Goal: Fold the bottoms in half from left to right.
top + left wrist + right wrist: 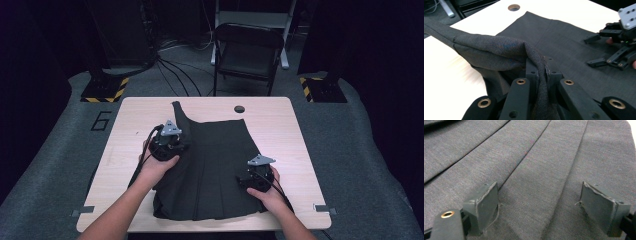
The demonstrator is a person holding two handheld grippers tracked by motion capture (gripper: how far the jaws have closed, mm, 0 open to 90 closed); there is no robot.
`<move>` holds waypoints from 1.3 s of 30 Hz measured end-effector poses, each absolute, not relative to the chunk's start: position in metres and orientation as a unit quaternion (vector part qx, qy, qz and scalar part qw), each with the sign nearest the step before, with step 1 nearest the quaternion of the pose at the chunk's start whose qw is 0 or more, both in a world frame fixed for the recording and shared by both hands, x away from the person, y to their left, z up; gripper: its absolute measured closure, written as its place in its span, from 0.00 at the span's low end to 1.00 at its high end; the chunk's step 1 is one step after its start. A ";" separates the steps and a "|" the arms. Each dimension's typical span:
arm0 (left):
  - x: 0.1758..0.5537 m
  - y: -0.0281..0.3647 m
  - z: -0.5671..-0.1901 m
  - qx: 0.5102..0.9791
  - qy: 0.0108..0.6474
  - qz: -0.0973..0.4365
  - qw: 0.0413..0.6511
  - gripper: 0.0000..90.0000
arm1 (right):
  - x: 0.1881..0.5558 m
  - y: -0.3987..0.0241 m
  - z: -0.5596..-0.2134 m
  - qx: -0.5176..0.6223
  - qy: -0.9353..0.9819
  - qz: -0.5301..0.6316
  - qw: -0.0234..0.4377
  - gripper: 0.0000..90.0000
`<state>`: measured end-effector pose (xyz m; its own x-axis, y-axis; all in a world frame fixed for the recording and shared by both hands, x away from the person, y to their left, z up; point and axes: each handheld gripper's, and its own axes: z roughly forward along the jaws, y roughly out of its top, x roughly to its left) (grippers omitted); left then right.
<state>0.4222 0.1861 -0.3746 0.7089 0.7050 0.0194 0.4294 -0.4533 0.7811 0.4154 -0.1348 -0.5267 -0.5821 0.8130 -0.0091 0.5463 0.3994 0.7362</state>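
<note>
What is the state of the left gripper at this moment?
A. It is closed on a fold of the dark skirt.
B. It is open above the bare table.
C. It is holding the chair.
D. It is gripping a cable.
A: in the left gripper view, the left gripper has its jaws pinched on a raised fold of the dark skirt.

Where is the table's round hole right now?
In the high view, the hole sits near the table's far edge, just beyond the skirt's top.

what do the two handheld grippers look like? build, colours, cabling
Left gripper and right gripper: black linkage bodies, each topped by a grey three-cornered plate with holes, black cables trailing back. Brass-coloured pivot bushings, flat grey pads. Forearms bare, no sleeves.
</note>
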 end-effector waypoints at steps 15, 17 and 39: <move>0.425 0.139 -0.361 0.852 0.295 0.153 0.404 0.93 | 0.416 -0.135 -0.527 0.415 0.816 0.356 0.188 0.16; 0.427 0.133 -0.365 0.850 0.297 0.146 0.409 0.93 | 0.416 -0.135 -0.527 0.415 0.816 0.356 0.188 0.16; 0.437 0.077 -0.424 0.856 0.291 0.091 0.417 0.93 | 0.415 -0.135 -0.527 0.416 0.815 0.357 0.187 0.16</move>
